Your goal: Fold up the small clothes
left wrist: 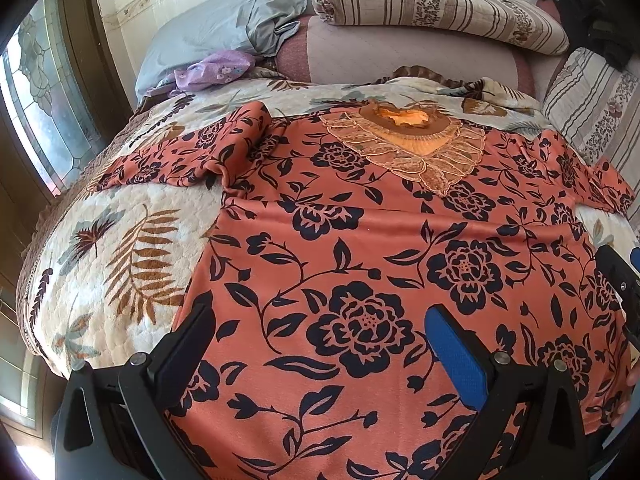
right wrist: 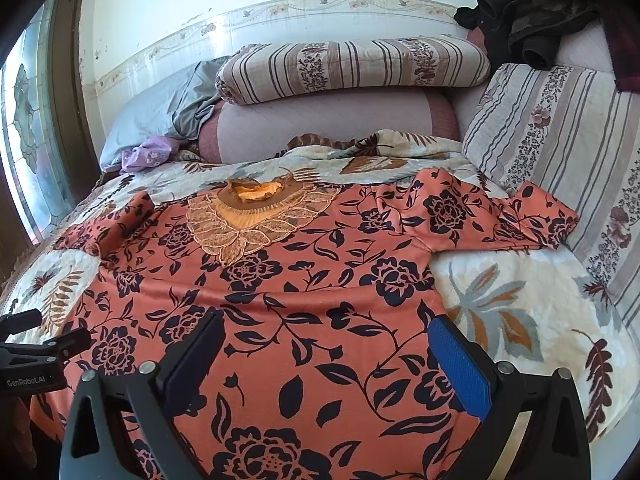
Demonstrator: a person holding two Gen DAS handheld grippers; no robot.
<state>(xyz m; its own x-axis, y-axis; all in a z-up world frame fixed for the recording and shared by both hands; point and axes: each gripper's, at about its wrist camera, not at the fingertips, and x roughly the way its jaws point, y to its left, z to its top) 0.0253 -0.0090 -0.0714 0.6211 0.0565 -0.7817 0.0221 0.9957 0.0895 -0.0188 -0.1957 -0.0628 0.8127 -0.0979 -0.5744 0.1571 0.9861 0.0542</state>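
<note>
An orange blouse with dark flower print [left wrist: 360, 248] lies flat, front up, on the bed, its lace collar [left wrist: 412, 140] at the far end. It also shows in the right wrist view [right wrist: 304, 304], with its collar [right wrist: 256, 216] and right sleeve [right wrist: 500, 216] spread out. My left gripper [left wrist: 320, 320] is open and empty, hovering over the lower left part of the blouse. My right gripper [right wrist: 324, 328] is open and empty over the lower right part. Each gripper shows at the edge of the other's view: the right one [left wrist: 616, 276], the left one [right wrist: 44, 344].
A quilted leaf-print blanket [left wrist: 120, 248] covers the bed. Striped pillows [right wrist: 352, 68] and a grey pillow [left wrist: 216, 28] lie at the head. A purple cloth [left wrist: 216, 68] sits beside them. Dark clothes [right wrist: 532, 12] hang at the far right. A window [left wrist: 36, 92] is at the left.
</note>
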